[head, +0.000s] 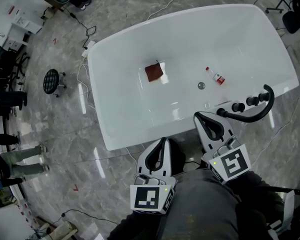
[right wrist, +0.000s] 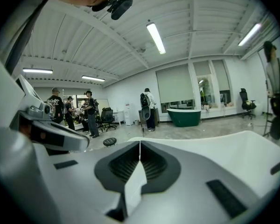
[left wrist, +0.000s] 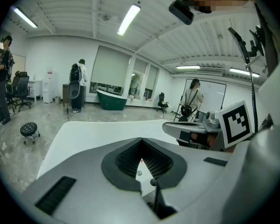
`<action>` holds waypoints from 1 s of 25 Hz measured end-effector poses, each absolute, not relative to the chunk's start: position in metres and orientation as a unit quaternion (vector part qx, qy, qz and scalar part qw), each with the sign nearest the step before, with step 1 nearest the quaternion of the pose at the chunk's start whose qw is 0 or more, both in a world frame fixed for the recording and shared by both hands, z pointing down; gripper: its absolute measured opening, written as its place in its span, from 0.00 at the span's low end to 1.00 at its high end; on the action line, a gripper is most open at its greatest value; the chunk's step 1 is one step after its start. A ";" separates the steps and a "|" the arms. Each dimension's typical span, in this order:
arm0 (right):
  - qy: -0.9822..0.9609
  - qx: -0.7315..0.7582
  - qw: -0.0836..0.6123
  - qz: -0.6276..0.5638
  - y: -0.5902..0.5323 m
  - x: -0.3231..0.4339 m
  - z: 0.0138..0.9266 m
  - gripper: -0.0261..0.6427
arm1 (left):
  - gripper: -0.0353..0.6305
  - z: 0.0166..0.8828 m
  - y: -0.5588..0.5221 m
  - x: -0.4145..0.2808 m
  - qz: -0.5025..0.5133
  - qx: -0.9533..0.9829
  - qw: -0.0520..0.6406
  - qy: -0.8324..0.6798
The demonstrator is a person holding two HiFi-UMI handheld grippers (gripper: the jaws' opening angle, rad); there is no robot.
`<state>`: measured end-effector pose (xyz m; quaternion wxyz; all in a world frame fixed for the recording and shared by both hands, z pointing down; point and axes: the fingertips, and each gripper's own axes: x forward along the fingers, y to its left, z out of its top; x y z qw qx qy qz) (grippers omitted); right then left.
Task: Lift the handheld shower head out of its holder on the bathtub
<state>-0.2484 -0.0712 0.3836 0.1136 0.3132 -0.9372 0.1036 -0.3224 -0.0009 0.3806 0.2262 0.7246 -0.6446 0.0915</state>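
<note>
grey left gripper (head: 163, 141), right gripper (head: 198, 116), jaws together, facing bathtub (head: 121, 59)

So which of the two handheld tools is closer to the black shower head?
The right gripper: its tip nearly reaches the shower head, while the left gripper sits further off to the left.

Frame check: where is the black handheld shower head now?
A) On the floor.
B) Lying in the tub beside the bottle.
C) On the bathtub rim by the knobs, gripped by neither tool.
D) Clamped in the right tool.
C: the shower head rests on the bathtub rim beside the knobs; the right tool and left tool are both shut and empty.
</note>
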 end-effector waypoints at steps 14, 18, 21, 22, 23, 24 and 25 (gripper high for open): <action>-0.907 0.389 0.112 0.112 -0.073 -0.196 0.389 0.07 | 0.06 0.383 -0.020 -0.278 0.113 0.781 0.220 -0.573; -0.903 0.399 0.111 0.114 -0.068 -0.192 0.390 0.09 | 0.06 0.381 -0.017 -0.274 0.122 0.789 0.217 -0.561; -0.900 0.405 0.111 0.117 -0.066 -0.190 0.393 0.12 | 0.06 0.381 -0.015 -0.273 0.131 0.792 0.217 -0.556; -0.899 0.406 0.111 0.118 -0.066 -0.189 0.394 0.12 | 0.06 0.382 -0.014 -0.273 0.134 0.792 0.218 -0.554; -0.898 0.408 0.111 0.120 -0.067 -0.188 0.396 0.13 | 0.06 0.383 -0.014 -0.272 0.138 0.793 0.219 -0.552; -0.898 0.409 0.110 0.122 -0.067 -0.187 0.399 0.14 | 0.06 0.386 -0.014 -0.272 0.141 0.793 0.221 -0.550; -0.897 0.411 0.110 0.123 -0.068 -0.186 0.403 0.14 | 0.06 0.389 -0.014 -0.272 0.144 0.793 0.221 -0.549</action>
